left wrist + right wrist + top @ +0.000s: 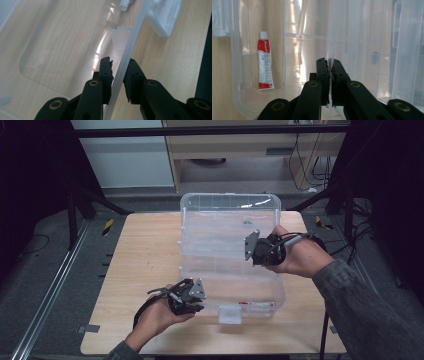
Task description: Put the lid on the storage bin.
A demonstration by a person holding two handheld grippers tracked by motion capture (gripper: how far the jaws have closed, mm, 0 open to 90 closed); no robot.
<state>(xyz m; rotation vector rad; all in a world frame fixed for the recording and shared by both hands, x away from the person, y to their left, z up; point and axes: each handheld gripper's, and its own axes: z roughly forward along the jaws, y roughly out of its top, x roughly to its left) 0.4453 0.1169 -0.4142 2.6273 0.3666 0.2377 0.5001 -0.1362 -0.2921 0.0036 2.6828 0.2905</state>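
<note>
Left gripper (192,295): sat at the near left corner of the clear plastic box (230,215), held in the person's left hand (157,317). In the left gripper view its jaws straddled the box's wall (125,62), one inside and one outside, with a slight gap showing on either side, so spread rather than pinching.
Clear plastic box: stood in the middle of the wooden table (145,250), long side running away from the person, a white latch (230,314) on its near end.
Tube (265,62): red and white with a white cap, lay flat on the box's floor near a corner, seen in the right gripper view.
Right gripper (250,247): held by the right hand (300,255) at the box's right side; its jaws were pressed together on a thin clear panel (342,32) of the box.
</note>
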